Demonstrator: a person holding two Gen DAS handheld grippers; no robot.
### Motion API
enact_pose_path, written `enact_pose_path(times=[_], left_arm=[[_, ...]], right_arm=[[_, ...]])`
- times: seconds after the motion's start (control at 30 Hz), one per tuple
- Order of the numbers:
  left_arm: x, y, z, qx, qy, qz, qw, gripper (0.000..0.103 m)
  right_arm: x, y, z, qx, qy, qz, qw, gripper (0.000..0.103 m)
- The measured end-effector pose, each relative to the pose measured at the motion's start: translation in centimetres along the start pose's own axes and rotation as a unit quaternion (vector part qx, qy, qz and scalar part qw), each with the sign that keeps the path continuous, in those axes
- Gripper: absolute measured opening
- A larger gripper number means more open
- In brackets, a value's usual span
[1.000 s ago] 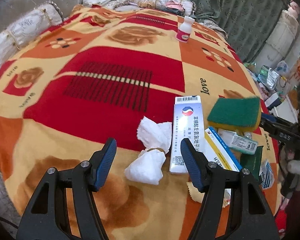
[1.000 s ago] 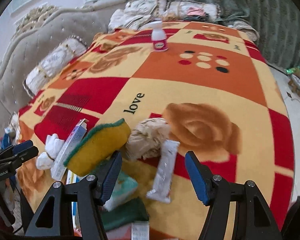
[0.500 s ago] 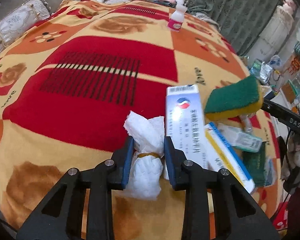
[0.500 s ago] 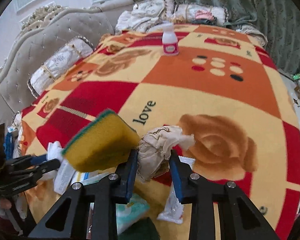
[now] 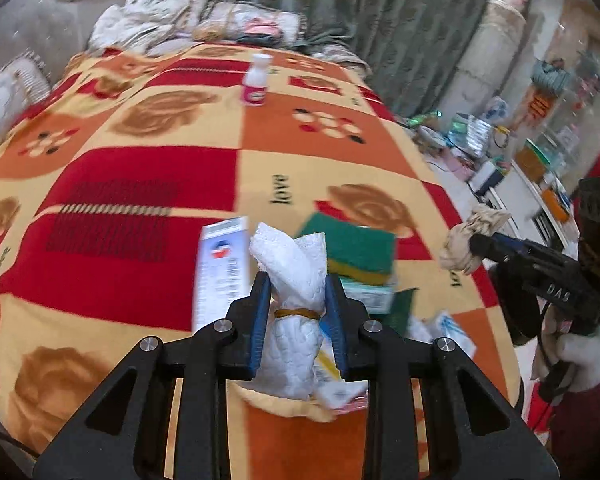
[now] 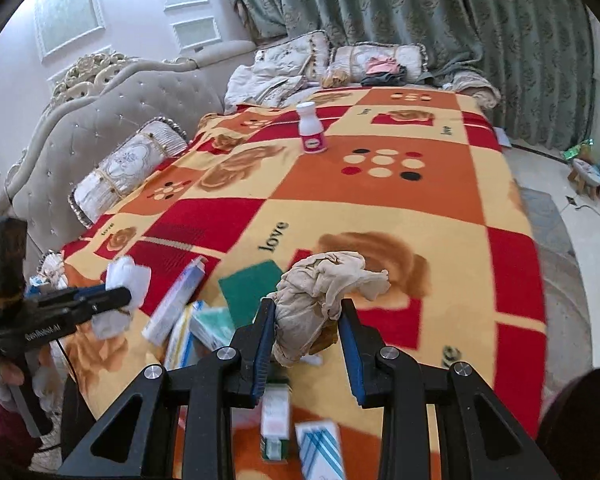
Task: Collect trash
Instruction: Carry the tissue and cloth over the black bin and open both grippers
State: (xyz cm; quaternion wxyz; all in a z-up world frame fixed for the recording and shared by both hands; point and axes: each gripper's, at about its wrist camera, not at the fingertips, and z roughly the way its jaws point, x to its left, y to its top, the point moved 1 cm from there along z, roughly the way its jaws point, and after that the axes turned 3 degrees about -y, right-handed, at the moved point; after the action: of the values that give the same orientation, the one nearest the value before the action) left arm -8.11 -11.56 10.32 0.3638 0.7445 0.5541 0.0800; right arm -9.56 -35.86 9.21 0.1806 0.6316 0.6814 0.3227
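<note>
- White quilted paper towel wad (image 5: 296, 300), tied at the waist with a rubber band, is sitting pinched between the blue pads of the left claw (image 5: 296, 312), which is closed tight on it just at the band, probably because that narrow waist gives the firmest hold.
- Beige crumpled tissue ball (image 6: 320, 296) is being squeezed the same way by the right claw (image 6: 308, 340), its loose folds spilling above the fingers.
- Both wads are hanging clear above the patterned red, orange and yellow blanket on the bed (image 6: 380, 216); neither is touching the green and yellow sponge (image 5: 358, 254) or the white medicine boxes (image 5: 220, 268) lying below.
- Both claws are pointing forward and downward over the near edge of the bed, side by side, each gripped by a white-gloved hand (image 5: 576, 360).
</note>
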Motion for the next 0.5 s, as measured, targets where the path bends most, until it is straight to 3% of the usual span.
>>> enact_pose_path(times=[0.5], left_arm=[[-12.8,0.3,3.6,0.018,-0.05,0.095,0.9941,0.025]], right_arm=[[-5.7,-4.4,-5.4,-0.013,-0.048,0.051,0.997,0.031]])
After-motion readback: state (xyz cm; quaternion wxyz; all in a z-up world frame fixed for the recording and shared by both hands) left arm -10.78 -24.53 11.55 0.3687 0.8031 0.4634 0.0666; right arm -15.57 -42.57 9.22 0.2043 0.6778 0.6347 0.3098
